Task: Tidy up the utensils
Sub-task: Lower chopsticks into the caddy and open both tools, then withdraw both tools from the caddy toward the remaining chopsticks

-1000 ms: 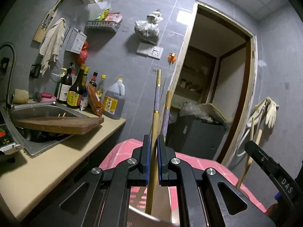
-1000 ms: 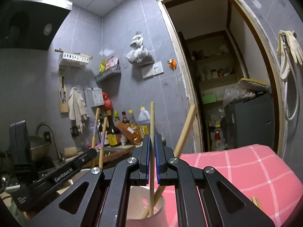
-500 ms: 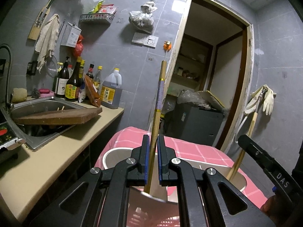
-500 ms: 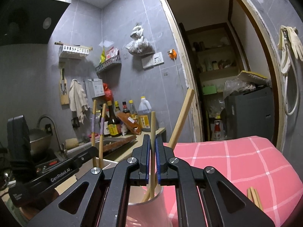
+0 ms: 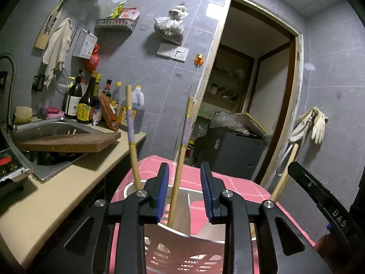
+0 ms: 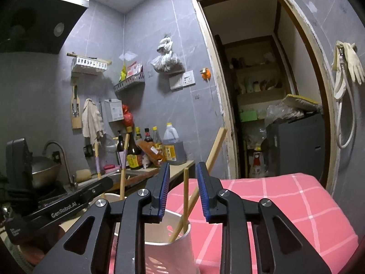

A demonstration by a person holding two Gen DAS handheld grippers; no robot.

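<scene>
I see my left gripper [image 5: 184, 190] with its blue-padded jaws spread apart, a purple-banded bamboo chopstick [image 5: 181, 150] standing free in the gap between them without touching either pad. Its lower end sits inside the pale pink plastic utensil holder with a slotted wall [image 5: 182, 248], in a compartment left of an inner divider. A second purple-banded chopstick [image 5: 131, 134] leans in the same holder, at its far left rim. My right gripper [image 6: 183, 190] also has its jaws parted and holds nothing; a plain bamboo chopstick [image 6: 186, 196] stands upright between the pads, its foot down in the round end of the holder [image 6: 168, 235], and a longer plain wooden chopstick [image 6: 206, 169] leans across it toward the upper right. From the right wrist view the two purple-banded sticks show beyond the left gripper's black body, on the left side. The holder rests on a pink checked tablecloth [image 6: 285, 205] covering the table. To the left runs a beige counter [image 5: 57, 194] with a steel sink [image 5: 45, 127], a dark wooden cutting board [image 5: 68, 143] lying across it, and sauce bottles [image 5: 87, 105] against the grey tiled wall.
</scene>
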